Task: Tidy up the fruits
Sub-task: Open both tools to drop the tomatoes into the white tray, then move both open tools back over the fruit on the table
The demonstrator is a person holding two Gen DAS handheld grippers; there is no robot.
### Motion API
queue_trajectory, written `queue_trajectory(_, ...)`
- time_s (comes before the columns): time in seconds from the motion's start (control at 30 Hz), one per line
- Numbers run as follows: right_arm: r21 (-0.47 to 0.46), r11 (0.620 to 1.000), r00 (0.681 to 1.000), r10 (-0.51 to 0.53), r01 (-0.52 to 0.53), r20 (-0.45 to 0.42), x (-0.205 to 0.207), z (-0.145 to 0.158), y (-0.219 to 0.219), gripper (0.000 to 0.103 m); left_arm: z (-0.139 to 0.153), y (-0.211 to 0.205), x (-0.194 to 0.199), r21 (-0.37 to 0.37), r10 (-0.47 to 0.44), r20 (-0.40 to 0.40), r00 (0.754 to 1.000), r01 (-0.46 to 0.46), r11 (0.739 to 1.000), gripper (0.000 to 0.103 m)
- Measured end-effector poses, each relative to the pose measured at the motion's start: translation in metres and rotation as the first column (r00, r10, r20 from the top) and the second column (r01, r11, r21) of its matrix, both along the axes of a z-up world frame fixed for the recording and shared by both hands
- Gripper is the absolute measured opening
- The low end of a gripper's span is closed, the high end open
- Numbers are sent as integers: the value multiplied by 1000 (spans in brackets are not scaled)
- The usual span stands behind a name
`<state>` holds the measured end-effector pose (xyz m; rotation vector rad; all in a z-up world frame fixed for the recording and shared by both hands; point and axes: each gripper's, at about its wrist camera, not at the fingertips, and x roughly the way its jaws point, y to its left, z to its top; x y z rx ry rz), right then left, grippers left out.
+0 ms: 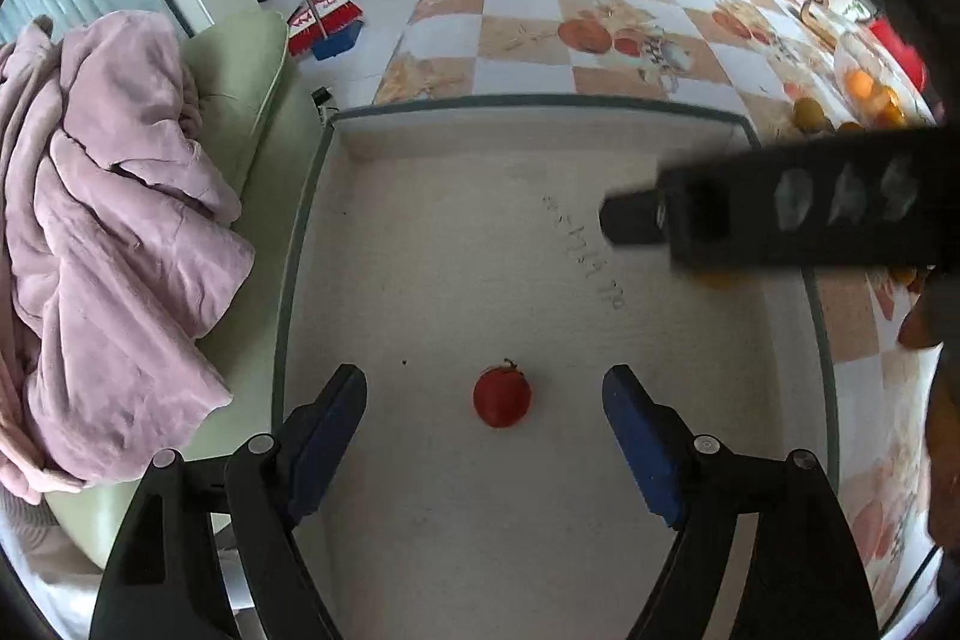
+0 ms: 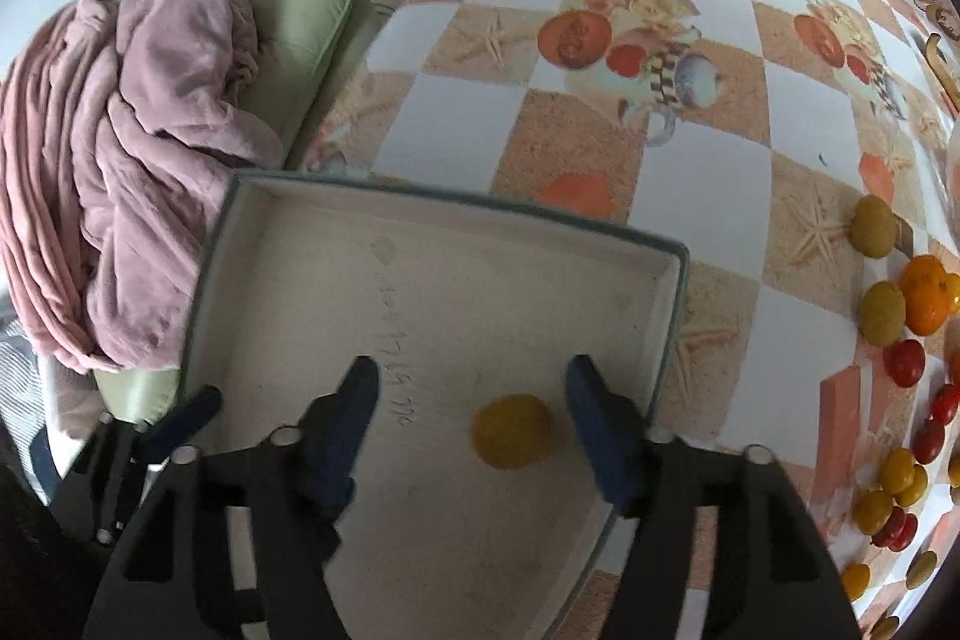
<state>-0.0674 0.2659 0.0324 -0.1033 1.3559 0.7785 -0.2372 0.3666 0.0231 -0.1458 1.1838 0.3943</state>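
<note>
Left wrist view: left tool [image 1: 485, 388] spread wide, empty, above shallow white tray [image 1: 600, 107] at the worktop's [image 1: 522, 4] left edge; red cherry tomato [image 1: 501, 396] on tray floor between the fingers.

Right wrist view: right tool [image 2: 473, 376] spread, empty; yellow tomato [image 2: 511, 431] on tray floor near right wall. Loose fruits [image 2: 900, 460] along worktop's right edge.

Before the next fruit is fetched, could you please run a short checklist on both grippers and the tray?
1. Left gripper open: ok.
2. Red tomato lying free on the tray floor, not pinched: ok.
3. Right gripper open: ok.
4. Yellow fruit inside the tray, clear of both fingers: ok.
5. Loose fruit left on the table: ok.
6. The two fruits apart in the tray: cannot tell.
</note>
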Motion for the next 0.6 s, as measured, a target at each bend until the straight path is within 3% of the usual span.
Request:
queue_trajectory(0.33, 73, 990, 993, -119, 117, 26, -3, 39, -45, 80, 14, -13, 0, -24, -78, 18, 997, 78, 997, 82)
queue_trajectory(0.6, 62, 952, 954, -300, 301, -19, -23, 40, -155, 81, 29, -63, 22, -33, -215, 42, 976, 216, 976, 82)
